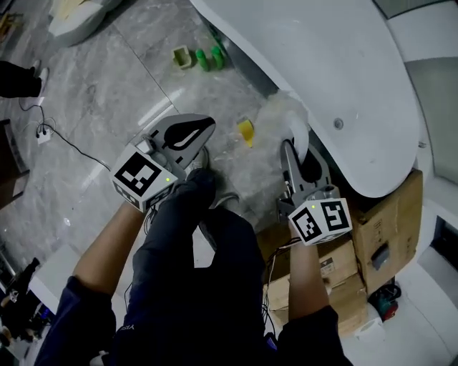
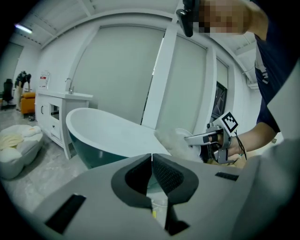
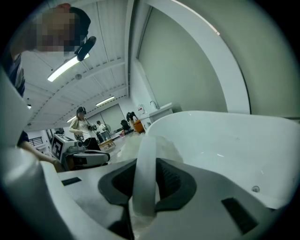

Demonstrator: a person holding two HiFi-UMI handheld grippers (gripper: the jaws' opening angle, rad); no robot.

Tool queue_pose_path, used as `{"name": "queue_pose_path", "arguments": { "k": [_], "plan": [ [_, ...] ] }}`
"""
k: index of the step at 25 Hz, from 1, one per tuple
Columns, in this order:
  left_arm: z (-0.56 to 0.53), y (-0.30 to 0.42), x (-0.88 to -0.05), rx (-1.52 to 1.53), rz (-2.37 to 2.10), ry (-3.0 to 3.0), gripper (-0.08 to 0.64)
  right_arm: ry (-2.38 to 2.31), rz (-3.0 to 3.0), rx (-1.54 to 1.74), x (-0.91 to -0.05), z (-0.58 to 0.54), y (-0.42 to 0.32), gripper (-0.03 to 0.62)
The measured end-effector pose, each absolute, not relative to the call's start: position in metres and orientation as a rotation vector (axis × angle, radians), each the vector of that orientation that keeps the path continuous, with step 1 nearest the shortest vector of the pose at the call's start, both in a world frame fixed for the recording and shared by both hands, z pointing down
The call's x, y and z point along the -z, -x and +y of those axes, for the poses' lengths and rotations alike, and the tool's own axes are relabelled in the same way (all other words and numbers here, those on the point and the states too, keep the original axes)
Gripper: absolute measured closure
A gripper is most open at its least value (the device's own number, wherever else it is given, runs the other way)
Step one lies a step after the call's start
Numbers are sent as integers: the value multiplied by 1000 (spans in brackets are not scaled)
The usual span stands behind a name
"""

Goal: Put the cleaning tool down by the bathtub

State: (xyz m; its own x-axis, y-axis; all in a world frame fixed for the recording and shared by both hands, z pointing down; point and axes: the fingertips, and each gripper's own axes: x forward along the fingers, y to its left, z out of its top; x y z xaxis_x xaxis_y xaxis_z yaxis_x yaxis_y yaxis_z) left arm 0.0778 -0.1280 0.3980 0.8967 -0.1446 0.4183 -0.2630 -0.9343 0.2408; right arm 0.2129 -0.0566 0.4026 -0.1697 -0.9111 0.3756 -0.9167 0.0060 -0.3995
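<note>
Head view steeply downward; gripper views low, bathtub (image 2: 108,133) in both.

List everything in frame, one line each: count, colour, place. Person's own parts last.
bathtub: 1, white, upper right
cleaning tool: 1, white, beside the bathtub, handle in the right gripper
bottles: 2, green, floor by the bathtub's far side
container: 1, pale green, left of the bottles
small item: 1, yellow, floor between the grippers
cardboard boxes: at least 2, brown, lower right
cable: 1, black, floor at left
cushion: 1, white, top left
left gripper: 1, grey, shut, empty
right gripper: 1, grey, shut on the tool's handle
leg: dark trousers, centre
</note>
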Motion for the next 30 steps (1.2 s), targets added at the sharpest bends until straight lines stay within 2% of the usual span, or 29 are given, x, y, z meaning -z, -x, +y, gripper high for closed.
{"name": "queue_pose_path", "arguments": {
  "k": [15,30],
  "plan": [
    [-200,-25,-609,-678,-430,-2741,526,-1734,-2259,-826,-640,-158,-177,500],
    [-219,15,-760,-751,-439,-2690,526,-1602,-2234,-838,-821,-195,-154,500]
  ]
}}
